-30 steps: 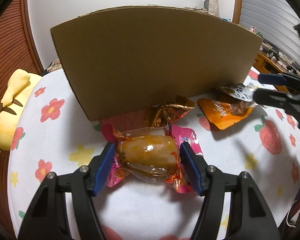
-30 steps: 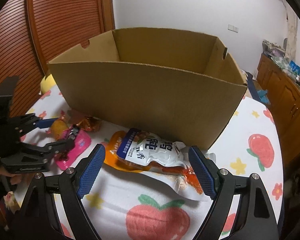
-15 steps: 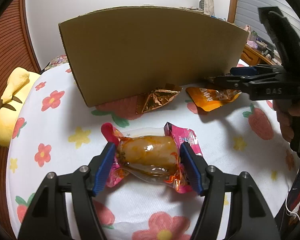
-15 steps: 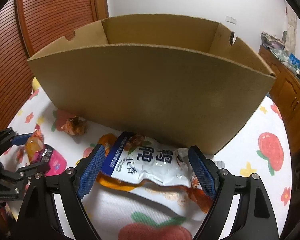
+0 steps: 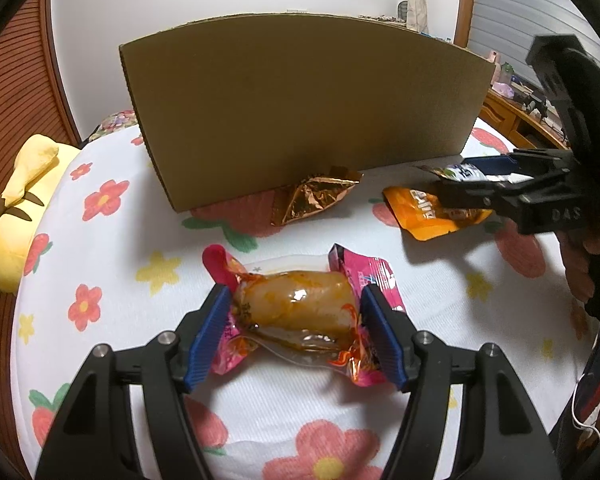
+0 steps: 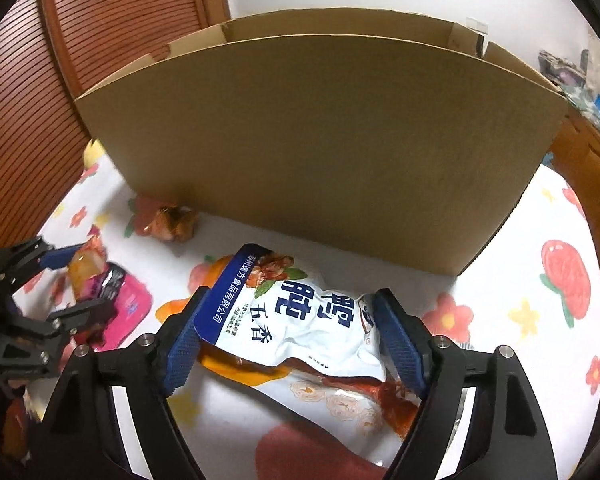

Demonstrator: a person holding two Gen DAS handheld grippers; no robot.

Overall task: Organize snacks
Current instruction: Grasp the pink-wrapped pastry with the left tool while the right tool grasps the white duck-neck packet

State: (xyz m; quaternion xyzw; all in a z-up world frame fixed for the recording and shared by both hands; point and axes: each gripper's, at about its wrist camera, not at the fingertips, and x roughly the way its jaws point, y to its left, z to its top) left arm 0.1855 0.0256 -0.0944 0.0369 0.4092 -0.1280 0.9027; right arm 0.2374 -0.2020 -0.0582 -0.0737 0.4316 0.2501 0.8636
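Standing box: cardboard box (image 6: 320, 144) blocks the cloth-covered bench (image 5: 112, 264) at 12 o'clock.
Loose snacks: foil packet (image 5: 312, 196), orange pouch (image 5: 424, 216) before it.
Left gripper (image 5: 296, 316): angled down, fingers clamping pink snack pack (image 5: 296, 308).
Right gripper (image 6: 288, 332): fingers closing around white pouch (image 6: 300, 320), touching its edges.
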